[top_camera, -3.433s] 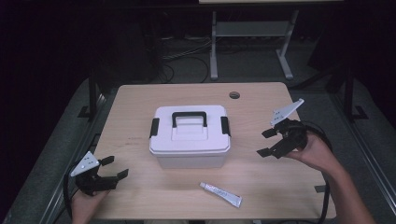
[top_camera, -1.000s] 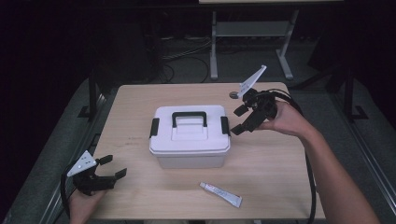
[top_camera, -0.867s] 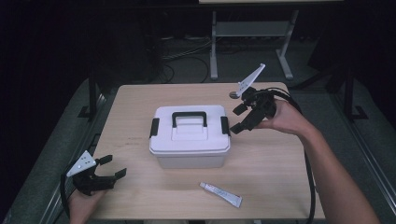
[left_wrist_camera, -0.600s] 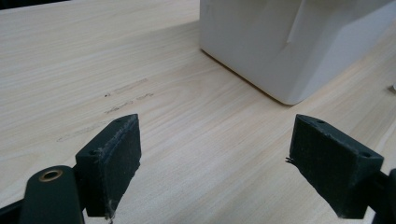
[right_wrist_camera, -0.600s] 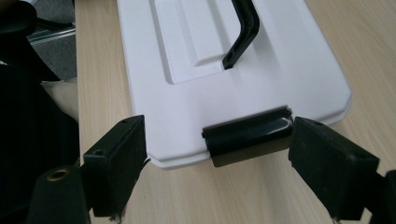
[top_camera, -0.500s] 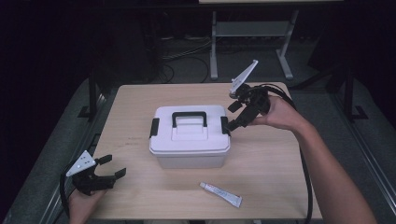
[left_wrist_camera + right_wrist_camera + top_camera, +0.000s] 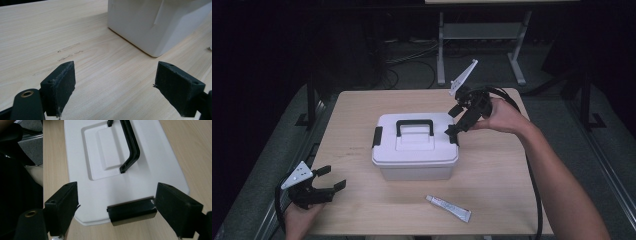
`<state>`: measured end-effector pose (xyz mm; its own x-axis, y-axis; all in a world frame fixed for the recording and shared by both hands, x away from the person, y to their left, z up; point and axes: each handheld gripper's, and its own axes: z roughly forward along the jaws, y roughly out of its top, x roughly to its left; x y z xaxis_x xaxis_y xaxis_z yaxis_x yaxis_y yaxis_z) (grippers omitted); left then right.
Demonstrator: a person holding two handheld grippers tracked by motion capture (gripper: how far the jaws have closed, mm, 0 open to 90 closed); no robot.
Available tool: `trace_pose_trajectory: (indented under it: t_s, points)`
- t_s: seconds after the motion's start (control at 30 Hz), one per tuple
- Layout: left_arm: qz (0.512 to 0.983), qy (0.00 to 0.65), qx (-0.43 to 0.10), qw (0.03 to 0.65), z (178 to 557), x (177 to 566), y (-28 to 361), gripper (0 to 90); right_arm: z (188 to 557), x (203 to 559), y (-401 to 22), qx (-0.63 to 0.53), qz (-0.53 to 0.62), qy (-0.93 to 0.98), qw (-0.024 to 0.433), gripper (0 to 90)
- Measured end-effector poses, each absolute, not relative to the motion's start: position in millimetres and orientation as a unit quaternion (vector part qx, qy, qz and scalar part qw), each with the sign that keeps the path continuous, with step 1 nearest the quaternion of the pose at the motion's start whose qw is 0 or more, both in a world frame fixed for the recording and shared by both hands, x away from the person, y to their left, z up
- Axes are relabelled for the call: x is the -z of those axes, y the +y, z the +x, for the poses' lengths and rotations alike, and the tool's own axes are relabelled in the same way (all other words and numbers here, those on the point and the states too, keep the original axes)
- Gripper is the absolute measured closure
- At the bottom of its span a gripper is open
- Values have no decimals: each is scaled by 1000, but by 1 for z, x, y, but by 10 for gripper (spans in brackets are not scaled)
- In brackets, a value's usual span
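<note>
At the centre of the high view, your right hand-held gripper (image 7: pixel 455 120) hangs spread over the white box's (image 7: pixel 414 146) right latch (image 7: pixel 131 211); lower squarely, hook the latch's bottom edge and lift outward. Keep the left hand-held gripper (image 7: pixel 330 178), also spread, resting at lower left on the tabletop (image 7: pixel 492 170)

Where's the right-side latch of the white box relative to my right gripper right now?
In the right gripper view the black latch sits on the white box lid's near edge, between the open jaws of the right gripper.

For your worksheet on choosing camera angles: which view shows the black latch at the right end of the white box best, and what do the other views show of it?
The right gripper view: the latch lies close up between the open right gripper jaws, against the lid edge of the white box. The high view shows it small, partly covered by that gripper. The left gripper view shows a box corner.
</note>
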<state>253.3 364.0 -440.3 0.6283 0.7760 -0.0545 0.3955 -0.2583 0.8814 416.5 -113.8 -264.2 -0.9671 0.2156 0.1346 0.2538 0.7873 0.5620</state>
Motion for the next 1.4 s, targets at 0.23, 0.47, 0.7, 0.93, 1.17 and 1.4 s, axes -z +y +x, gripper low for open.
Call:
trace_pose_trajectory:
  t_s: [0.23,0.47,0.7,0.93,1.17,1.4]
  points:
    - [771,378,-198,472,254,440,363,159,423,261,-102,301,-115,-946,34,184]
    - [771,378,-198,473,254,440,363,159,428,261,-88,298,-105,-948,39,184]
    - [772,376,-197,474,254,440,362,159,436,261,-76,297,-100,-949,43,190]
    - [774,374,-195,472,254,440,362,159,443,264,-67,296,-98,-949,49,200]
    - [776,374,-192,471,255,440,361,159,450,267,-57,294,-93,-950,52,217]
    - [777,372,-191,471,255,441,359,159,456,274,-49,291,-92,-950,63,263]
